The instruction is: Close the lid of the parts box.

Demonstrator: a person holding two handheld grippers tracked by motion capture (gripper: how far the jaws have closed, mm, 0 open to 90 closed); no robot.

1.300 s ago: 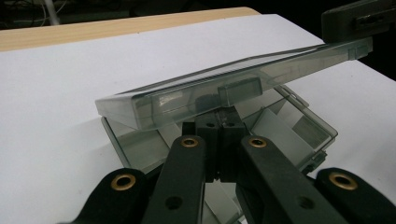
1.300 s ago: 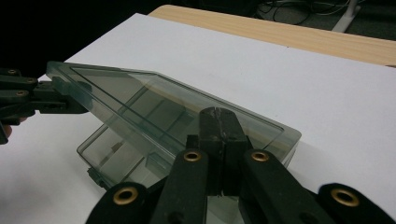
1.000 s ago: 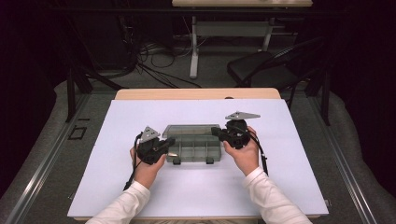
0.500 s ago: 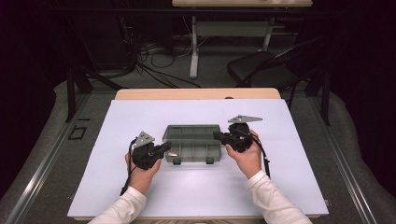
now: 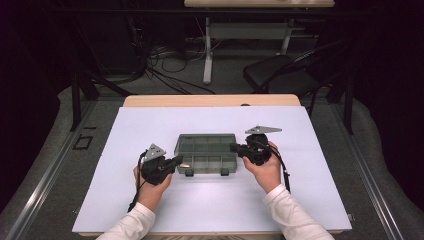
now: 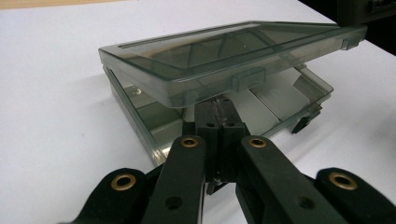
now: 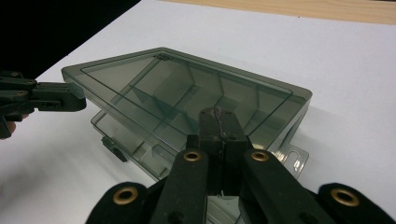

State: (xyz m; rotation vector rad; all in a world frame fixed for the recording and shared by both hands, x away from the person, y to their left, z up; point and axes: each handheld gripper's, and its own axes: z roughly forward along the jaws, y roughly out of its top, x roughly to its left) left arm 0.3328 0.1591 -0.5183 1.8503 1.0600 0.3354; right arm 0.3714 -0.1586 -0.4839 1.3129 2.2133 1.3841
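- So we've got a smoky see-through compartment box (image 5: 206,153) sitting about dead centre on the white table sheet (image 5: 125,195), long side running 9 to 3 o'clock
- Its lid (image 6: 224,56) is propped up at the front edge, hinged along the far side, so there's a wedge-shaped gap between lid and base (image 6: 285,100)
- Our left gripper (image 5: 176,162) comes in from the box's 8 o'clock corner, held in our left hand (image 5: 152,187)
- In the left gripper view its jaws are pressed together with nothing between them, tips right at the gap under the lid's front edge, just below a little latch tab (image 6: 248,77)
- Whether those tips actually touch the lid, we can't tell from here
- Our right gripper (image 5: 235,147) sits at the box's 3 o'clock end, our right hand (image 5: 265,170) wrapped around it
- Its jaws are together too, nothing clamped, and in the right gripper view the tips (image 7: 218,122) sit up against the lid's raised side
- From that same view the left gripper pokes in at 9 o'clock, its tip at the lid's corner
- The dividers (image 7: 187,100) show through the tinted plastic, and the compartments we can see look empty
- There's a hang tab (image 7: 292,158) sticking out of the base at around 4 o'clock of the right gripper's tips
- Past the table at 1 o'clock there's a dark chair (image 5: 280,75) on the floor
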